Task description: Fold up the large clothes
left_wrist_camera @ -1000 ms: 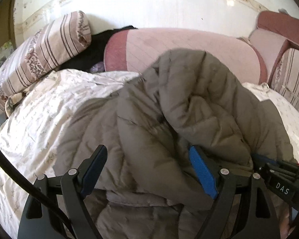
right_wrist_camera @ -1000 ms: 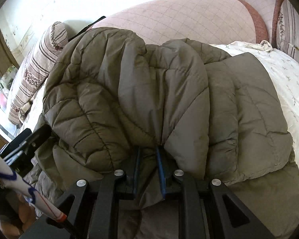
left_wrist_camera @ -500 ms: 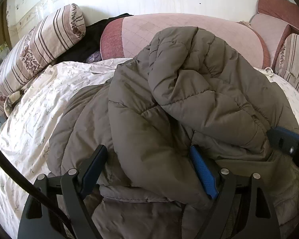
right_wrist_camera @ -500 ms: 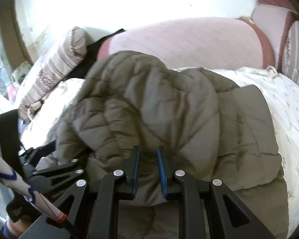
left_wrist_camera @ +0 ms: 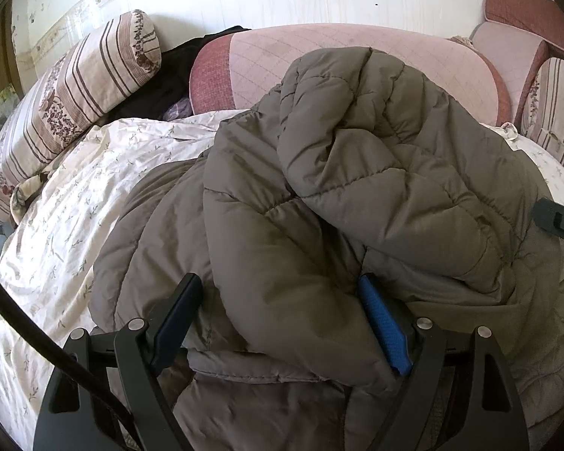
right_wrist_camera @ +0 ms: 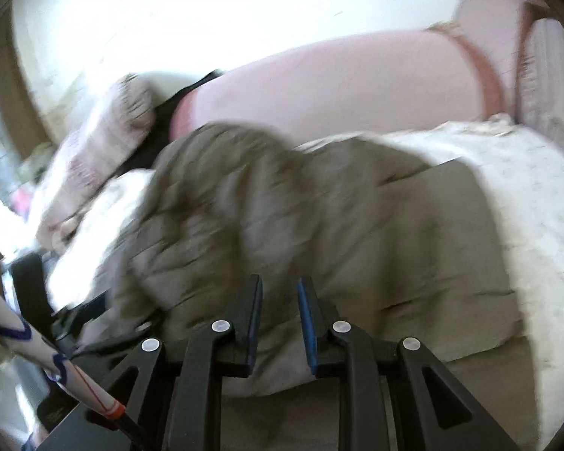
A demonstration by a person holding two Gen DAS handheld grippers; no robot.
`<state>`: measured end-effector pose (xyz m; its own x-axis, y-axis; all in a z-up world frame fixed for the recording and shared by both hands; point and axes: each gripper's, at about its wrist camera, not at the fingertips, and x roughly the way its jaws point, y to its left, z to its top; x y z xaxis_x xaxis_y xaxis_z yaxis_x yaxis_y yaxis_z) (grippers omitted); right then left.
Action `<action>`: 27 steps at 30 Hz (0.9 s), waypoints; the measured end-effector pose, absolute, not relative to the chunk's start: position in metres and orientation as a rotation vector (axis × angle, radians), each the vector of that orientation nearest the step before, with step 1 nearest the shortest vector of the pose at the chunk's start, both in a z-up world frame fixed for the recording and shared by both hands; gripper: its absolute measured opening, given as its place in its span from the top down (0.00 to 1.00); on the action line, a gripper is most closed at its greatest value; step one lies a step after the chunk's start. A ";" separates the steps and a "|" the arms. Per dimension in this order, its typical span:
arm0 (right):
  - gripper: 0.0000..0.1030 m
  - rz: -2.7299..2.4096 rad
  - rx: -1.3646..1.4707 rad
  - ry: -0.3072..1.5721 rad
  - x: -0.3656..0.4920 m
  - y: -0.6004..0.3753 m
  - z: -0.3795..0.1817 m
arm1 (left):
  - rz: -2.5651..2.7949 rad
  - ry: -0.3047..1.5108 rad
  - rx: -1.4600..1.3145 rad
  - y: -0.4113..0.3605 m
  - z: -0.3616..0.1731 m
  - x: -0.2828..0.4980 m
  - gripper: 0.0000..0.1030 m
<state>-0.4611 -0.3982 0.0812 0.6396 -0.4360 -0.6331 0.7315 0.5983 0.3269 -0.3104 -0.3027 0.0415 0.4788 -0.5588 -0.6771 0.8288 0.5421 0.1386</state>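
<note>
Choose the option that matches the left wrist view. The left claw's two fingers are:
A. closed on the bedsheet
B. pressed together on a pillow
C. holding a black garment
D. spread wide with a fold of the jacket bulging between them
D: the left claw stands wide open, its fingers either side of a thick fold of the grey-brown jacket, which lies on the floral sheet.

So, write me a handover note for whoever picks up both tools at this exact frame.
Left tool: open wide, a thick fold of the jacket between its fingers, not clamped.
Right tool: jaws narrow with jacket fabric between them; view is blurred, so a firm grip cannot be confirmed.
Jacket: bunched on the bedsheet, one part flopped over the rest.
Done: a rough first fold.
Left: flatten, square the edges, finish folding.
</note>
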 end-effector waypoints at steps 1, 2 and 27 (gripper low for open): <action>0.79 -0.742 0.618 0.536 -0.465 -0.403 0.078 | -0.889 0.619 0.492 -0.303 0.041 -0.311 0.18; 0.79 -0.740 0.636 0.553 -0.466 -0.407 0.073 | -0.889 0.619 0.492 -0.302 0.041 -0.311 0.18; 0.77 -0.632 0.532 0.691 -0.430 -0.369 0.055 | -0.878 0.600 0.508 -0.303 0.039 -0.313 0.17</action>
<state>-0.4299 -0.3689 0.0552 0.6022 -0.3498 -0.7176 0.6834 0.6905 0.2369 -0.3126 -0.3031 0.0385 0.4969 -0.5528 -0.6689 0.8241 0.5421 0.1642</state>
